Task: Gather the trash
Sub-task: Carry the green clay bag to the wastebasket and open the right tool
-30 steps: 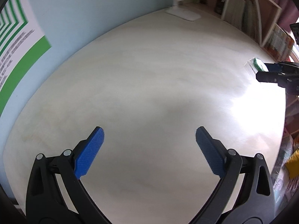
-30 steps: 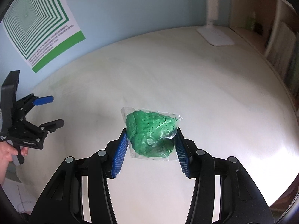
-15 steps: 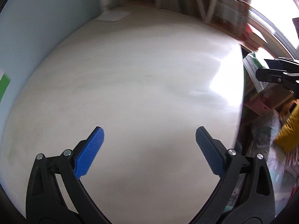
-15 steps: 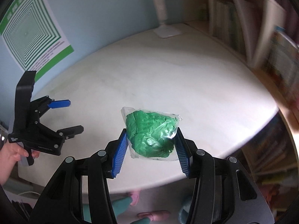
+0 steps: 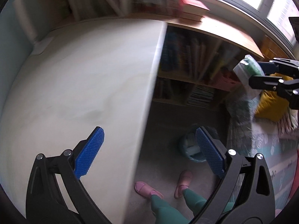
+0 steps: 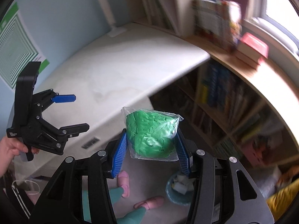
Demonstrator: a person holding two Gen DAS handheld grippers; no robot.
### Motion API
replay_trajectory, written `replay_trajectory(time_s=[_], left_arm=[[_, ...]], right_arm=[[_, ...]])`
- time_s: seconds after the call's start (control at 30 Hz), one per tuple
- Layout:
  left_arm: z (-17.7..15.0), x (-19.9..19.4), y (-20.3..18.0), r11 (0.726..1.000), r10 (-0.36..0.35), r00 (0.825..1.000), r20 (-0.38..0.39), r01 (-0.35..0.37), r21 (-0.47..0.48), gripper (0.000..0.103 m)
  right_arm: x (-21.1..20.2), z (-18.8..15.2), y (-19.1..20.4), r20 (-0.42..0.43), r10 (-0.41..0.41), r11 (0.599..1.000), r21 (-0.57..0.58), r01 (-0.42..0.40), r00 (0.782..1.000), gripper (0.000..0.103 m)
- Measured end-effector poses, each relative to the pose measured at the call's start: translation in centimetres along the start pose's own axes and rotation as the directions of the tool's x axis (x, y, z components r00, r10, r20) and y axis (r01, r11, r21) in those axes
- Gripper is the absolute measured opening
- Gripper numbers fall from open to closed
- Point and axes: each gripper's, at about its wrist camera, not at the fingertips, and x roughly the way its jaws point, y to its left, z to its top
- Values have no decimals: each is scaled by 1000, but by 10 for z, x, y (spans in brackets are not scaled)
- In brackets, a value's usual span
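Clamped between the blue pads of your right gripper (image 6: pixel 151 149) is a clear plastic bag of green dough (image 6: pixel 151 133), squeezed from both sides and held out past the table edge, over the floor. Your left gripper (image 5: pixel 149 152) stands wide apart with nothing between its pads; its left pad sits over the white tabletop (image 5: pixel 78 85) and its right pad over the floor. Beyond the bag's jaws, a low bookshelf (image 6: pixel 229 100) packed with books runs along the wall, with a red book (image 6: pixel 254 45) lying on its wooden top. Below the right jaw, a pale blue bin (image 6: pixel 177 188) holding crumpled white scraps rests on the grey floor (image 6: pixel 155 179), near your pink slippers (image 6: pixel 149 202). Behind the table, a white lamp (image 6: pixel 108 16) stands against the light blue wall.
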Motion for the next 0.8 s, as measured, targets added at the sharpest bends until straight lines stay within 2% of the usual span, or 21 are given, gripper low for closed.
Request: replay_trajectory(time_s=[0.3,0.57,0.8], left_arm=[[4,44,-98,980,-65,993,-93,81,179,96],[-12,90,-140,959,-61,981,-186,110,262,96],[-22,126,-161,950,-71,971,-227,136,282,96]], right_arm=[[-20,-88,-68,-45,-42,980,193,49,998,50],[-2,-153,-103,-112,-24,938,341,61,993,50],[28,-185,-122,-155,-6,900,431,73,988,50]])
